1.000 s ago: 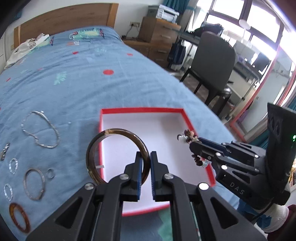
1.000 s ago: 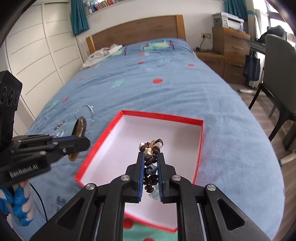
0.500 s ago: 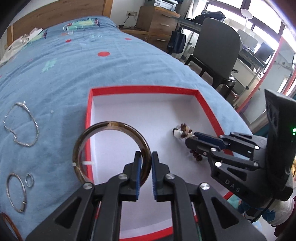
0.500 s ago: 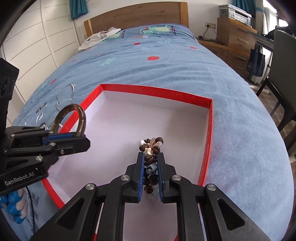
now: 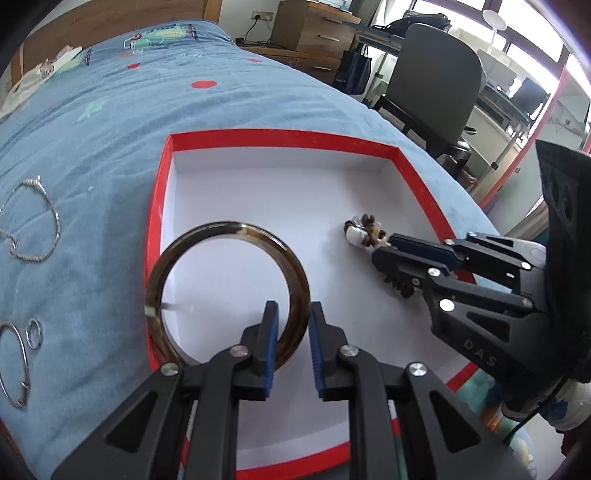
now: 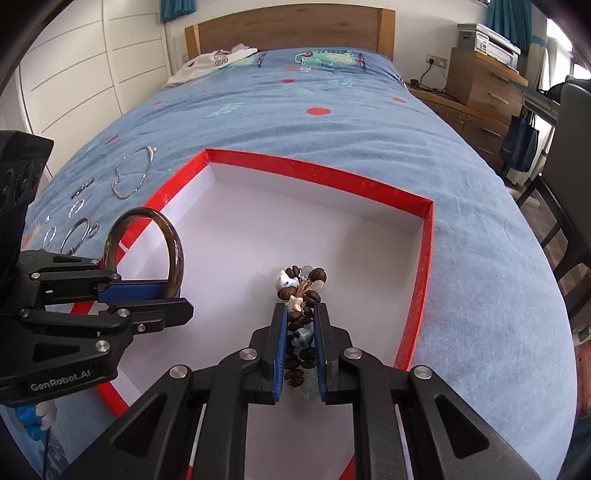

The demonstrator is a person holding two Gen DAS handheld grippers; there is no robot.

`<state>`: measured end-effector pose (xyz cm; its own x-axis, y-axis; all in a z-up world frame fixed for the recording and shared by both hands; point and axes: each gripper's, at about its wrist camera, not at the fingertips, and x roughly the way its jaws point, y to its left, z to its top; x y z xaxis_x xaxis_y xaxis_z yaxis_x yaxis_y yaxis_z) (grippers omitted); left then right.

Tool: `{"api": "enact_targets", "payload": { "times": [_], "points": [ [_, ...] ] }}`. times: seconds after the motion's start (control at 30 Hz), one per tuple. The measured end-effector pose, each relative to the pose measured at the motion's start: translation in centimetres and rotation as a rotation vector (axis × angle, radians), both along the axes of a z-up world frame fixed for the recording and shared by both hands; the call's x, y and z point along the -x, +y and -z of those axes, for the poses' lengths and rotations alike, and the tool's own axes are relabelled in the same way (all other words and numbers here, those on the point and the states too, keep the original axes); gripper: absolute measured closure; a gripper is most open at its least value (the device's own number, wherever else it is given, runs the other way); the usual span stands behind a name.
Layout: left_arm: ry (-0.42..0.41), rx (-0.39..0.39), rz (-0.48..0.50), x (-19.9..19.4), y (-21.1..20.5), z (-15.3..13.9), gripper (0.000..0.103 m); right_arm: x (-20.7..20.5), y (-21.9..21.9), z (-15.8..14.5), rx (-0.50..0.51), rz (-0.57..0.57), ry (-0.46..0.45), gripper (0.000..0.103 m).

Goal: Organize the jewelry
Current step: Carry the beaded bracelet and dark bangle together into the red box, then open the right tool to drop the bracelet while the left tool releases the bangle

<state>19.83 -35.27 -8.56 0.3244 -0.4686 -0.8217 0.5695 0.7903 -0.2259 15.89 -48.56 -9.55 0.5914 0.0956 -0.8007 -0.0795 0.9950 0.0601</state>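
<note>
A shallow red-rimmed box with a white floor lies on the blue bed; it also shows in the right wrist view. My left gripper is shut on a brown bangle, held upright low over the box's left side; the bangle also shows in the right wrist view. My right gripper is shut on a brown beaded bracelet with white and blue charms, held low over the box's right side; the bracelet also shows in the left wrist view.
On the bedspread left of the box lie a silver chain necklace, a silver hoop and a small ring. A grey chair and wooden drawers stand right of the bed.
Both grippers have moved forward and down into the box with their pieces. The left jaws stand slightly wider around the bangle than before.
</note>
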Motion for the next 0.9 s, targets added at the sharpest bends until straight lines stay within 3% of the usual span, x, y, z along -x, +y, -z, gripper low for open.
{"api": "enact_targets", "payload": {
  "times": [0.4, 0.9],
  "points": [
    [0.012, 0.01, -0.032, 1.0, 0.8, 0.4, 0.086, -0.1, 0.2, 0.2, 0.003, -0.049, 0.008, 0.089],
    [0.001, -0.004, -0.075, 2.2, 1.7, 0.8, 0.087, -0.4, 0.9, 0.6, -0.003, -0.196, -0.056, 0.089]
  ]
}}
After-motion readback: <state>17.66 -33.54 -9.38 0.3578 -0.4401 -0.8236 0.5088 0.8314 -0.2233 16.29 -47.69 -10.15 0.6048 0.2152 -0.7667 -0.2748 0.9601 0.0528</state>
